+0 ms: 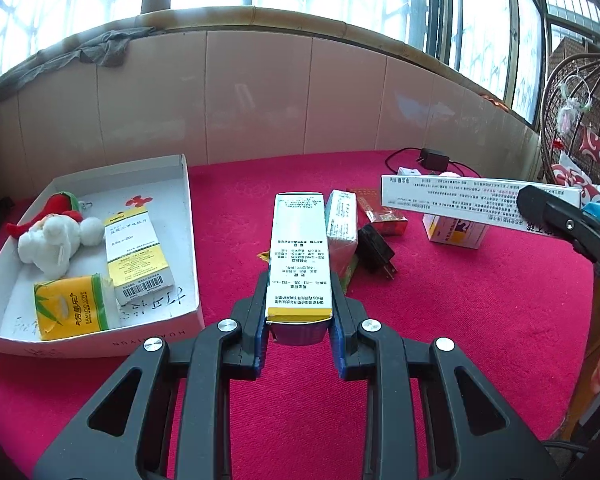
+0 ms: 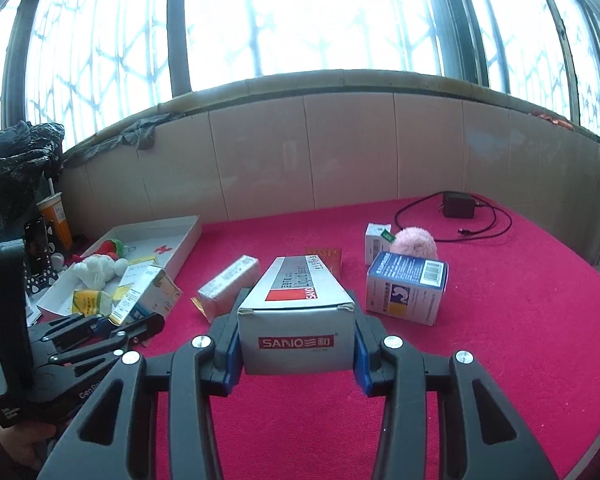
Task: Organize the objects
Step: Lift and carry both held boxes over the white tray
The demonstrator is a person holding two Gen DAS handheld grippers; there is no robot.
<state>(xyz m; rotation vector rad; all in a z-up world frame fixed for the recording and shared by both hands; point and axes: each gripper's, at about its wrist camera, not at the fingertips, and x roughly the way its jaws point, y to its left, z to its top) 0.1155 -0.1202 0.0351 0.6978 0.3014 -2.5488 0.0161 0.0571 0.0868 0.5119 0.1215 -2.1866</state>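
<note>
My left gripper (image 1: 299, 304) is shut on a long white and yellow medicine box (image 1: 299, 256), held above the red cloth just right of the white tray (image 1: 190, 216). The tray holds a plush toy (image 1: 56, 236), a yellow tissue pack (image 1: 72, 306) and a medicine box (image 1: 138, 256). My right gripper (image 2: 296, 344) is shut on a grey SANIO box (image 2: 300, 308), held above the cloth. That box also shows at the right of the left wrist view (image 1: 472, 200). The left gripper and its box show at the left of the right wrist view (image 2: 136, 308).
On the red cloth lie a wrapped white box (image 2: 228, 286), a blue and white box (image 2: 406, 292), a pink fluffy ball (image 2: 414, 244), a small white box (image 2: 376, 240), a black plug (image 1: 376, 254) and a black adapter with cable (image 2: 458, 206). A tiled wall stands behind.
</note>
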